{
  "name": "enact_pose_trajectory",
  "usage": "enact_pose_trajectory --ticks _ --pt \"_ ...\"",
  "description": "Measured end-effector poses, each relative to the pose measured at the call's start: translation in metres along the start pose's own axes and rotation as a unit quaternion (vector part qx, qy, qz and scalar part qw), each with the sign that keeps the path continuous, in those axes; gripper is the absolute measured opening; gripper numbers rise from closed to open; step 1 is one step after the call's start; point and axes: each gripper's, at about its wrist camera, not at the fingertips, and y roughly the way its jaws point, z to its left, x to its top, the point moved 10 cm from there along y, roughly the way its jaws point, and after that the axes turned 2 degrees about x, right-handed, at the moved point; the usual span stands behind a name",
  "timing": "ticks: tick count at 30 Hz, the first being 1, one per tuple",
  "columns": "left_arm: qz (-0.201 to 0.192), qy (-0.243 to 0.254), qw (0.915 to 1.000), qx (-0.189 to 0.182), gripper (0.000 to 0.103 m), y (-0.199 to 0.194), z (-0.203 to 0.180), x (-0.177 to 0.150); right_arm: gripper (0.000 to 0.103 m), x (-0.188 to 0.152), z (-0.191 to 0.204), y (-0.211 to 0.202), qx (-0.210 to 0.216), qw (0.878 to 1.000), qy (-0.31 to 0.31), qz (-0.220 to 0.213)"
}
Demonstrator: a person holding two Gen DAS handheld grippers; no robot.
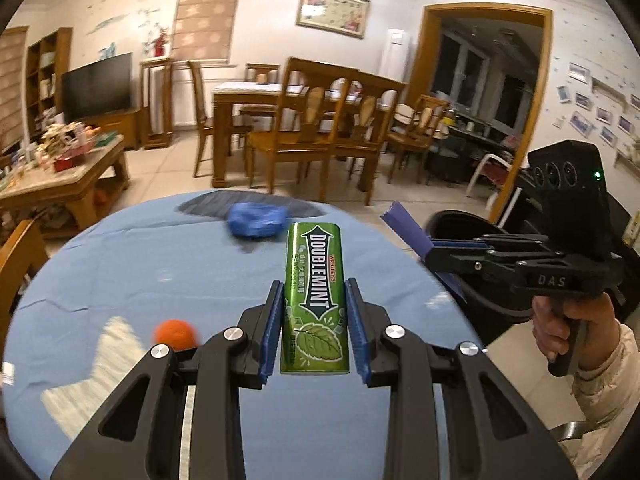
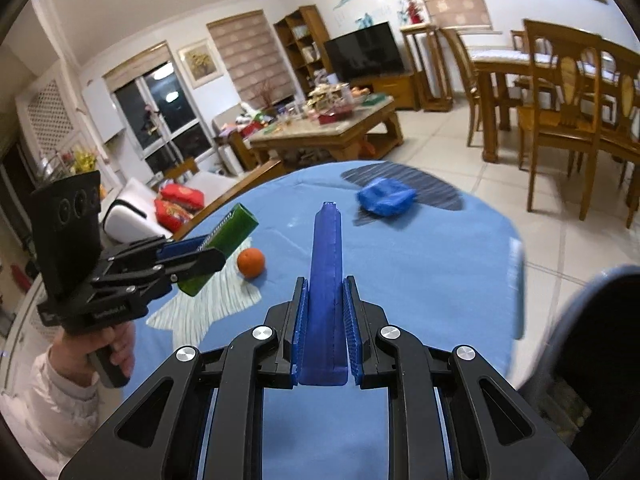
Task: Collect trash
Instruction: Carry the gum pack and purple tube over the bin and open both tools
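Observation:
My left gripper (image 1: 314,292) is shut on a green Doublemint gum tin (image 1: 314,292) and holds it above the blue-clothed round table (image 1: 160,264). The tin also shows in the right wrist view (image 2: 224,240). My right gripper (image 2: 325,292) is shut on a flat blue wrapper (image 2: 326,272), seen edge-on; in the left wrist view this wrapper (image 1: 404,228) pokes from the right gripper (image 1: 436,250) beside a black bin (image 1: 460,224). A crumpled blue bag (image 1: 256,220) (image 2: 386,196) lies at the table's far side. An orange (image 1: 176,334) (image 2: 251,263) sits near a pale star-shaped patch.
The black bin also shows at the right edge of the right wrist view (image 2: 592,340). Beyond the table stand wooden dining chairs (image 1: 292,128), a dining table (image 1: 248,96) and a cluttered coffee table (image 1: 60,176). A wooden chair back (image 1: 16,256) is at the table's left.

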Motion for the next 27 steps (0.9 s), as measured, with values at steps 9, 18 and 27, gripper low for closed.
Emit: enact_pose_trajectory --ticks 9,18,27 --pt "0.017 0.029 0.9973 -0.065 0.030 0.045 -0.097 0.002 0.018 -0.041 -0.073 -0.094 -0.059 0.996 0.053 -0.035" --pt "0.044 0.075 0.9873 -0.133 0.030 0.095 -0.210 -0.009 0.018 -0.101 -0.170 -0.171 -0.119 0.982 0.136 -0.058" --pt "0.073 0.122 0.9782 -0.151 0.030 0.136 -0.280 -0.020 0.018 -0.140 -0.237 -0.200 -0.151 0.968 0.190 -0.066"
